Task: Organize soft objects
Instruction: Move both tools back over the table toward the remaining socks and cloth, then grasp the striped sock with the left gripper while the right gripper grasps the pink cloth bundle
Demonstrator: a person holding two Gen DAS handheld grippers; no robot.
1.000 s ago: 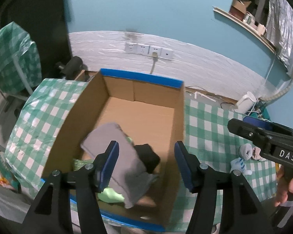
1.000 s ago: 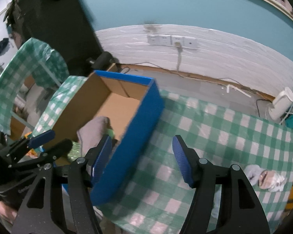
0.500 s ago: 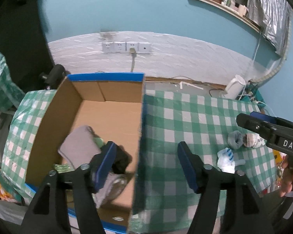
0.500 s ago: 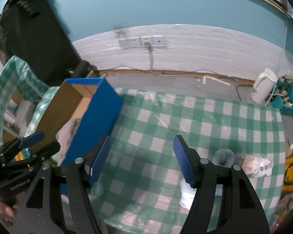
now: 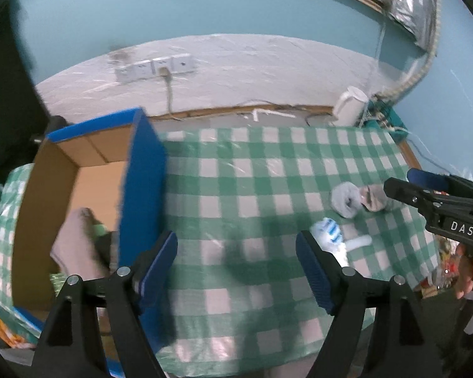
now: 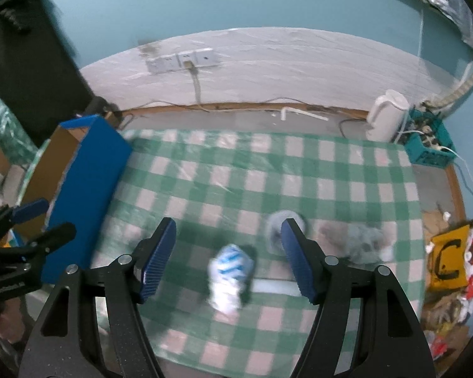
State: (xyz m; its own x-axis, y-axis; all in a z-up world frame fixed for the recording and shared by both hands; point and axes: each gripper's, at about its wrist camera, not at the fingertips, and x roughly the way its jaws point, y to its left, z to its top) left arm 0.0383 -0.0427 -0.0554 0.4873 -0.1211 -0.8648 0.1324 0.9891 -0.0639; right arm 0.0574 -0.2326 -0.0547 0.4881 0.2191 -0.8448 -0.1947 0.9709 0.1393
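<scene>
My right claw [image 6: 228, 256], jaws wide and empty, hovers over the blue-striped sock [image 6: 230, 272] on the desk [image 6: 236, 176]. My left claw [image 5: 236, 264] gapes, empty; the box [image 5: 145, 170] sits at 9 o'clock.

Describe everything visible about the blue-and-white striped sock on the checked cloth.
The sock is a small, soft bundle of white fabric with blue stripes across its upper part, bunched up rather than laid flat. It lies on the green-and-white checked cloth, below and between the open right gripper fingers, untouched. A grey sock lies apart, farther right. Motion blur hides finer detail.
</scene>
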